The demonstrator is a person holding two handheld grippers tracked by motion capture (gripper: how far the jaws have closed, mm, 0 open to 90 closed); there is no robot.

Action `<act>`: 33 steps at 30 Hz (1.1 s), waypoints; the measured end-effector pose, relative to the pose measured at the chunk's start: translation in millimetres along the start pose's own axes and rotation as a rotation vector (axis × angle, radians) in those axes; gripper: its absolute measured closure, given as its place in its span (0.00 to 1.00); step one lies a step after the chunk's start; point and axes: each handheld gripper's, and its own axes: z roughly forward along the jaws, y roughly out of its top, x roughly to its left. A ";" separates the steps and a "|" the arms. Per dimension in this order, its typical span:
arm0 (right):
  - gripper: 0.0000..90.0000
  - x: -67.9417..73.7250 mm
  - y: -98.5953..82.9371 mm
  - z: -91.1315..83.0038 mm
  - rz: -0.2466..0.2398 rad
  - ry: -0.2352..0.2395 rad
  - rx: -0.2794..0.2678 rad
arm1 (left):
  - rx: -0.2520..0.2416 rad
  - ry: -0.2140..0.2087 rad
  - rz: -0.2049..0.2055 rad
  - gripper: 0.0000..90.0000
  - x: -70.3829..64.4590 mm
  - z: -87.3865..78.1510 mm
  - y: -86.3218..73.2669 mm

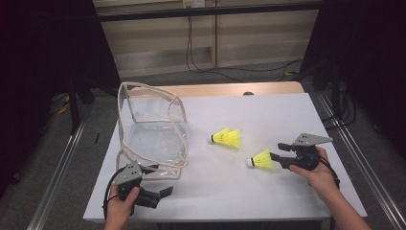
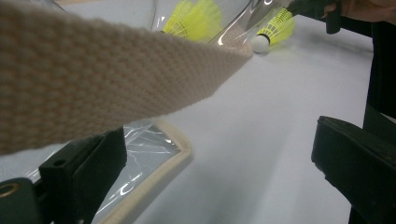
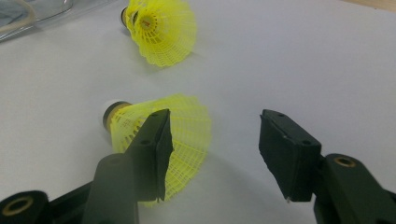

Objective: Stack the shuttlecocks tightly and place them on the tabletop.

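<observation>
Pick-up step, judged: right gripper [image 3: 212, 154] jaws wide at nearer shuttlecock [image 1: 261, 159], skirt beside one jaw. Next: centre, close. Left gripper [image 1: 165, 192] jaws wide by clear bag [image 1: 153, 139].

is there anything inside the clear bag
Nothing shows through the clear bag except the white table. Both yellow shuttlecocks, the near one and the far one, lie outside it. The bag's near corner is hidden by the left gripper.
</observation>
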 end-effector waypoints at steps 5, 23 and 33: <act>0.47 -2.3 -0.8 -3.4 0.010 -0.009 -0.004 | -0.001 -0.002 0.000 0.04 0.3 0.4 0.1; 0.34 -4.3 5.5 -16.8 0.047 -0.002 -0.050 | -0.008 -0.007 -0.003 0.03 1.1 0.7 0.1; 0.23 1.8 11.2 -20.2 0.074 0.017 -0.075 | -0.006 -0.005 -0.003 0.03 1.6 0.7 0.7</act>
